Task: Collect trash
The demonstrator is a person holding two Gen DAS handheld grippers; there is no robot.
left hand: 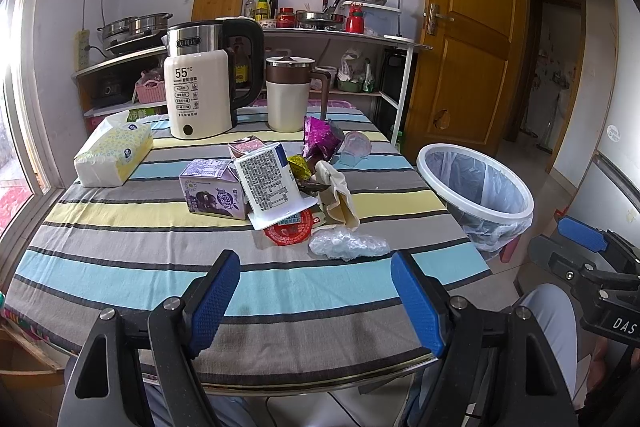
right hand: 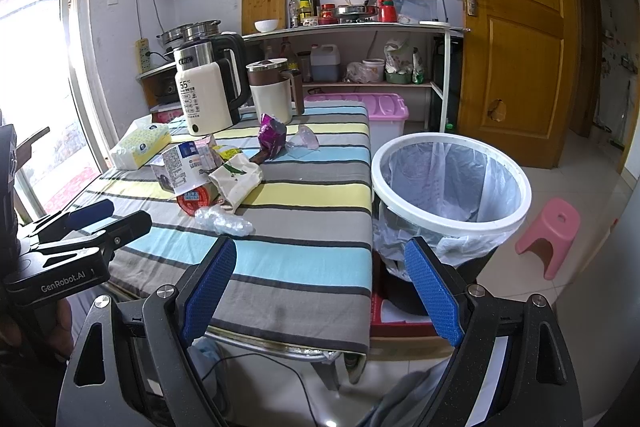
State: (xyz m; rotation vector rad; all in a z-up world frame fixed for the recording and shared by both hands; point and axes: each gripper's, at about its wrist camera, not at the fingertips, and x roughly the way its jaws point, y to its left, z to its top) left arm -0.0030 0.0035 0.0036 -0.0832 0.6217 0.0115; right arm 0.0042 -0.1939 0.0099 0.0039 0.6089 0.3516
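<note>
A pile of trash lies mid-table: a purple milk carton [left hand: 214,195], a white cup tipped over [left hand: 272,185] [right hand: 180,163], a red lid [left hand: 289,231] [right hand: 196,199], a cream wrapper [left hand: 340,199] [right hand: 238,179], crumpled clear plastic [left hand: 348,245] [right hand: 226,221], a purple foil bag [left hand: 320,141] [right hand: 272,135] and a clear plastic cup [left hand: 356,147] [right hand: 304,141]. A white trash bin [left hand: 476,187] [right hand: 450,183] with a clear liner stands right of the table. My left gripper [left hand: 316,301] is open and empty over the near table edge. My right gripper [right hand: 320,291] is open and empty, near the table's front right corner.
The striped tablecloth [left hand: 120,267] [right hand: 312,255] also carries a tissue pack [left hand: 114,155] [right hand: 140,145], an electric kettle [left hand: 200,87] [right hand: 208,87] and a lidded mug [left hand: 290,93] [right hand: 272,91]. A kitchen shelf stands behind. A pink stool [right hand: 548,235] sits on the floor beyond the bin.
</note>
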